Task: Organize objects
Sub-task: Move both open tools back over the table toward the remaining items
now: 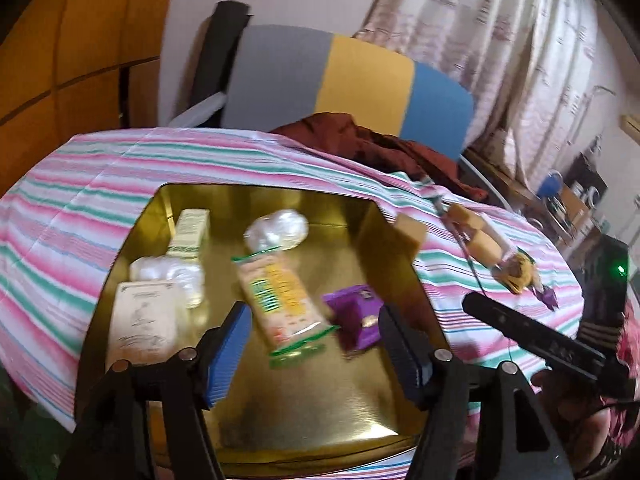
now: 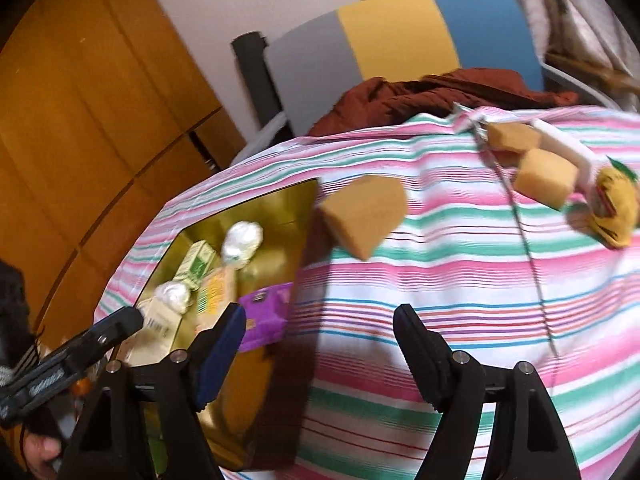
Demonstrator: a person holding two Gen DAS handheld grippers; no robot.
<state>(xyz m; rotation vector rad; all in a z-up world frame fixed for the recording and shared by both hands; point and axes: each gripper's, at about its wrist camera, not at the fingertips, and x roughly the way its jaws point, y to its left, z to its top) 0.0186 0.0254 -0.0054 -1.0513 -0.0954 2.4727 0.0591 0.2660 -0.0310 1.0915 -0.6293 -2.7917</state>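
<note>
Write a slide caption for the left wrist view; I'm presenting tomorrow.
Open left gripper above a gold tin holding snack packets.

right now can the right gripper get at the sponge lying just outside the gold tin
Probably yes: the right gripper is open and empty, and only bare striped cloth lies between it and the sponge.

Gold tin (image 1: 372,240), open and shallow, on the striped tabletop. Inside: a long cracker packet (image 1: 280,300), green-edged, lying diagonally at the middle; a purple packet (image 1: 356,312) touching its right side; two clear plastic wads (image 1: 280,228), one behind the crackers, one at left; a pale green box (image 1: 192,232) at back left; a cream box (image 1: 144,320) at front left. Outside: a tan sponge (image 2: 364,216) just beside the tin's right wall; two more sponges (image 2: 544,176), a white tube (image 2: 568,148) and a yellow pouch (image 2: 616,204) farther right.
</note>
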